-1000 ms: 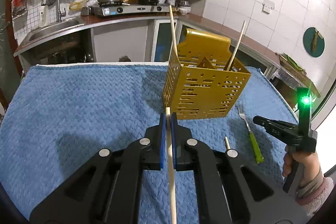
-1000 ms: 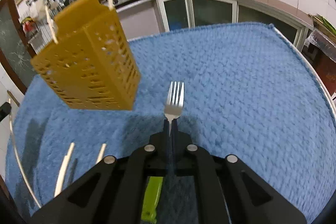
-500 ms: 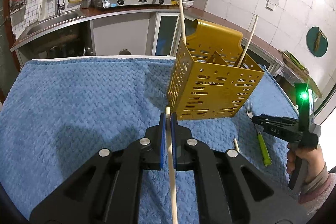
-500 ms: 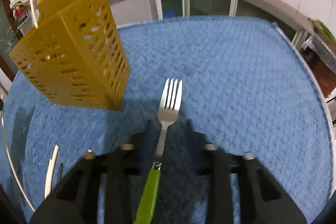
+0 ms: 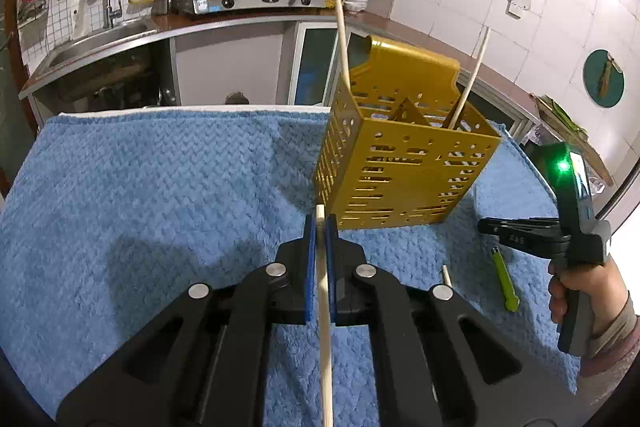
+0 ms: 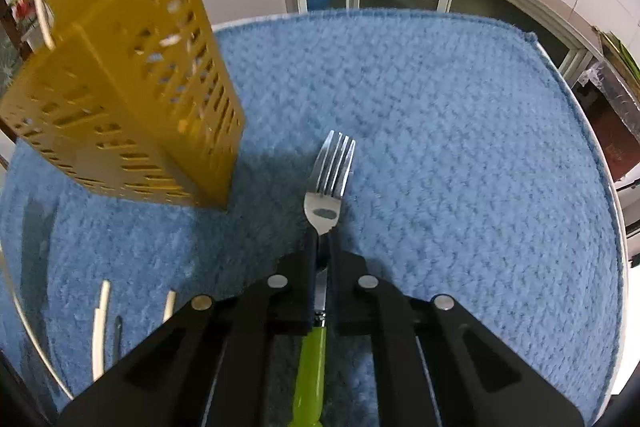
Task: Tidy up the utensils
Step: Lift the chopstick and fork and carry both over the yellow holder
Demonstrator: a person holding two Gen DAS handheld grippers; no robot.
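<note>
A yellow perforated utensil holder (image 5: 404, 163) stands on the blue towel (image 5: 160, 187) with two chopsticks (image 5: 470, 83) upright in it; it also shows in the right wrist view (image 6: 132, 99). My left gripper (image 5: 320, 223) is shut on a wooden chopstick (image 5: 326, 327), just in front of the holder. My right gripper (image 6: 320, 247) is shut on the neck of a green-handled fork (image 6: 330, 175), whose tines point forward to the right of the holder. In the left wrist view the right gripper (image 5: 490, 225) is at the right with the fork handle (image 5: 504, 279) below it.
Loose chopsticks (image 6: 100, 323) lie on the towel at the lower left of the right wrist view, and one chopstick end (image 5: 446, 275) shows in the left wrist view. A kitchen counter with sink and stove (image 5: 240, 3) lies beyond the table's far edge.
My right gripper was shut, opened around the fork half a second ago, and is now shut on the fork's neck. My left gripper moved slightly closer to the holder, still holding the chopstick.
</note>
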